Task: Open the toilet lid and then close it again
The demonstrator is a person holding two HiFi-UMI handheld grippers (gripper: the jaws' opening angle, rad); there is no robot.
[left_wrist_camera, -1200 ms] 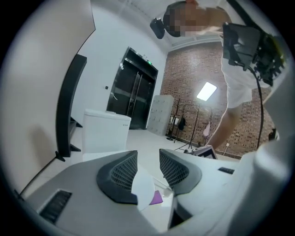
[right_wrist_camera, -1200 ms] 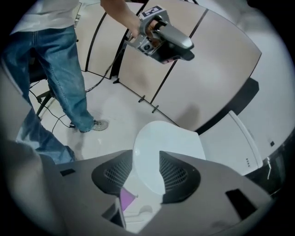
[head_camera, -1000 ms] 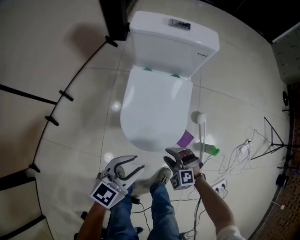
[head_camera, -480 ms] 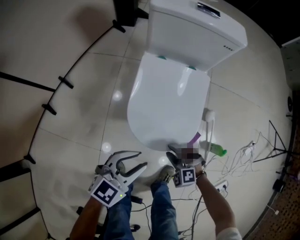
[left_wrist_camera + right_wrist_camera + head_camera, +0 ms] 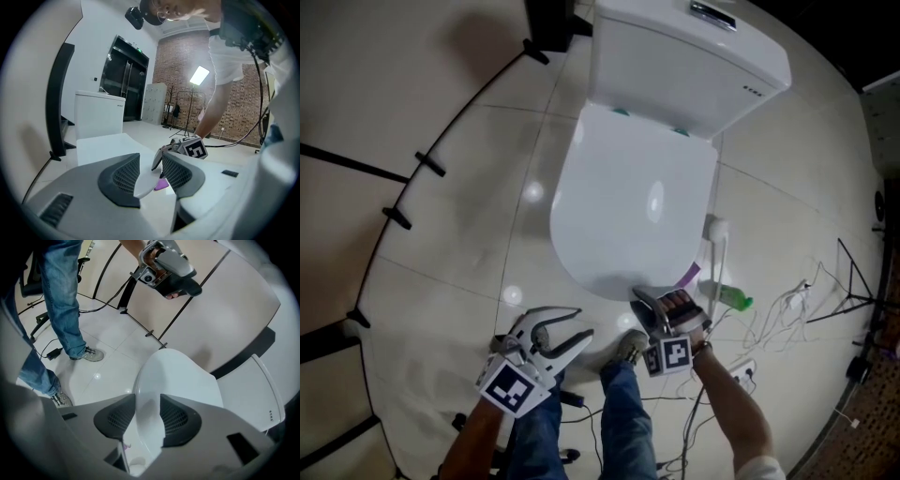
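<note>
A toilet brush [image 5: 713, 234] and a green bottle [image 5: 729, 298] are standing right of the toilet [image 5: 689, 66] (cables [image 5: 773, 305] trailing beyond). The toilet lid [image 5: 628, 206] is lying shut on the toilet, its long axis back-to-front and its rounded end toward the person. There the right gripper [image 5: 659, 302], whose jaws have just been closing, is sitting half open and pinching nothing. The left gripper [image 5: 579, 323], front-left of the toilet, is hanging half open and empty.

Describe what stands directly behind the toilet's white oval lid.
A white box-shaped cistern, with a metal flush button on top; two green hinge caps mark the join with the white oval lid. The cistern hides whatever lies behind it.
</note>
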